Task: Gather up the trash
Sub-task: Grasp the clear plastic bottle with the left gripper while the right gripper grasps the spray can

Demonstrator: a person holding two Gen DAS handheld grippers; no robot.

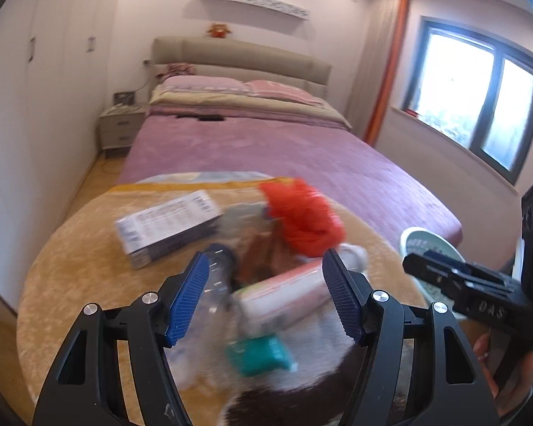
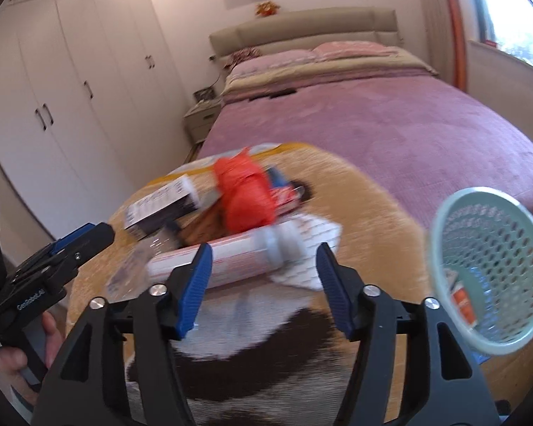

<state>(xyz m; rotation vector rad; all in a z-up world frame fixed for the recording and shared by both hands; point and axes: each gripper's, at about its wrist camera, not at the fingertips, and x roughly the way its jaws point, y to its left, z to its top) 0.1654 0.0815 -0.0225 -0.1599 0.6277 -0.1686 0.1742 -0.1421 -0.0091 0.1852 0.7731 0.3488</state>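
We hold two claws, one in each hand, above a yellow mat (image 2: 373,206) at the foot of a bed (image 1: 302,149). The left claw (image 1: 266,301) stands with its jaws apart and nothing is pressed between the pads. The right claw (image 2: 263,284) has its jaws apart too, with no thing between them.

On the mat we count one heap of trash. In it we see one box (image 1: 167,227) with dark sides, one red bag (image 1: 302,216), one clear bottle (image 1: 213,284), one pink-and-white tube (image 2: 231,259) with a grey cap, one teal pack (image 1: 259,355) and one white tissue (image 2: 312,245). Some brown thing lies in the middle of the heap, but it is too blurred to name.

There is one pale green basket (image 2: 440,234) with holes in its wall. It stands at the right of the heap, near the edge of the mat, and one orange-and-white piece lies inside it.

From the left wrist view, the bottle lies just beside the left pad, the tube is between the two pads and lower than them, and the teal pack is nearest to us. From the right wrist view, the tube lies across, just beyond the fingertips, and the basket is apart from the claw, on its right side.
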